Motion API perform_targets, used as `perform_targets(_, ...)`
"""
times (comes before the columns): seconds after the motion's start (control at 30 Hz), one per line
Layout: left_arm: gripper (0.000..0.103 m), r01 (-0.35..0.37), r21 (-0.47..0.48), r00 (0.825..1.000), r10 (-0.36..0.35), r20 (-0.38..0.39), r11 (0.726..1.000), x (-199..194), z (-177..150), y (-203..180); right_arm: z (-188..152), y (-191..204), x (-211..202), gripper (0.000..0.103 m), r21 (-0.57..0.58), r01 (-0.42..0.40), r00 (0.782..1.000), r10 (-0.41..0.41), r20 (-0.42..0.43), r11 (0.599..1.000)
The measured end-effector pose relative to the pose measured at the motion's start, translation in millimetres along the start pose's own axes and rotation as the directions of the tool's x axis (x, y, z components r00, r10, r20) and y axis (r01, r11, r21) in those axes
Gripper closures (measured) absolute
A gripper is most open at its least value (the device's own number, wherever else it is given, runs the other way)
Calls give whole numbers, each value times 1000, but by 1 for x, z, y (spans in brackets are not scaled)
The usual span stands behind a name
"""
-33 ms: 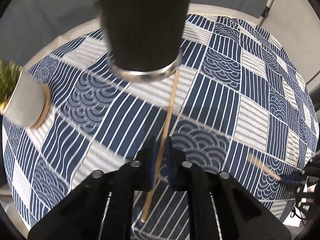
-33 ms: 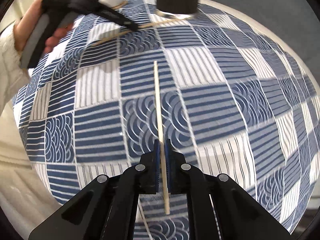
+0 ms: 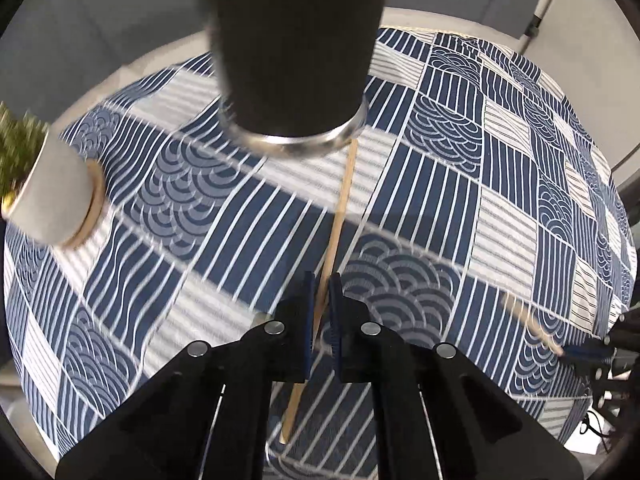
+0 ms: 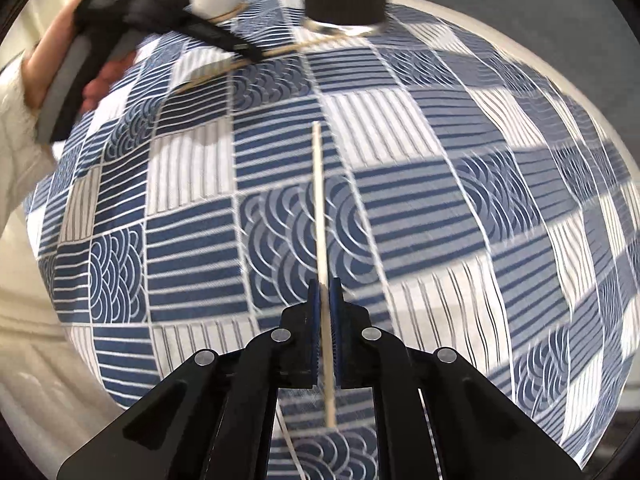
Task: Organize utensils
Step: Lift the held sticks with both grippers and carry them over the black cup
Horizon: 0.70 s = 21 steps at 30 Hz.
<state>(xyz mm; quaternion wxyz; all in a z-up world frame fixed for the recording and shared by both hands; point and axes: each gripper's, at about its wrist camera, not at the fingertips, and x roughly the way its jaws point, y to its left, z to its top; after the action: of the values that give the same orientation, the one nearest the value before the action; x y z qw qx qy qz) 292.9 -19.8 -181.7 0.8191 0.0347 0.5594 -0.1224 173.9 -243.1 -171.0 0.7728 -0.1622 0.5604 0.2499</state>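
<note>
Both grippers have a chopstick each, so this is the pick step, judged just finished. Right wrist view: right gripper [image 4: 325, 292] has its blue pads [image 4: 315, 320] pressed together on a pale wooden chopstick [image 4: 319, 200], gripped near its near end, with a short tail sticking out behind the jaws and the long part running straight ahead over the blue-and-white patterned tablecloth [image 4: 440, 208]. Can't tell if that chopstick is clear of the cloth or resting on it. Left wrist view: left gripper [image 3: 322, 292] is likewise clamped on a second chopstick [image 3: 340, 208], held nearer its middle, slanting up-right, far tip right at the metal rim of the dark tumbler [image 3: 296, 60]; can't tell whether tip and rim touch. Tumbler stands on the bench at the far side and looks like the holder. From the right view it is well apart from the right-hand chopstick, straight ahead. White pot with a small green plant [image 3: 48, 196] sits off to the left, clear of the path. Person's hand [image 4: 52, 52] on the left gripper's handle shows top-left in the right view. Next move, my read: lift each stick, tip it upright, drop it into the tumbler's mouth. Left one is closest, so probably first. Mouth isn't visible in either view, so alignment is the tricky bit, and the thin stick may pivot in the pads.
</note>
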Motion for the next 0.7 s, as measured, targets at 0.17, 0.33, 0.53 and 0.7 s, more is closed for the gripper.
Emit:
perform_targets(0.17,98,22,-19,1000,-22,-11,1000,-12,-29,5,-15,-13,-8,98,109,-41,999,39,29,993)
perform_targets(0.33,98,62,-115,998,-65,-21,991,-25,-60,23,-22,-16,-17,98,179,-105,992,92,83,978)
perform_targets(0.53,98,26,-152,999,-32,-39,988,-42,-92,38,-20,-5,-30,98,175,-117,987,94,134,978)
perform_targets(0.7,98,29,-189,999,-32,-13,982,-63,-111,55,-9,-5,-37,98,175,-130,978,98,184,976)
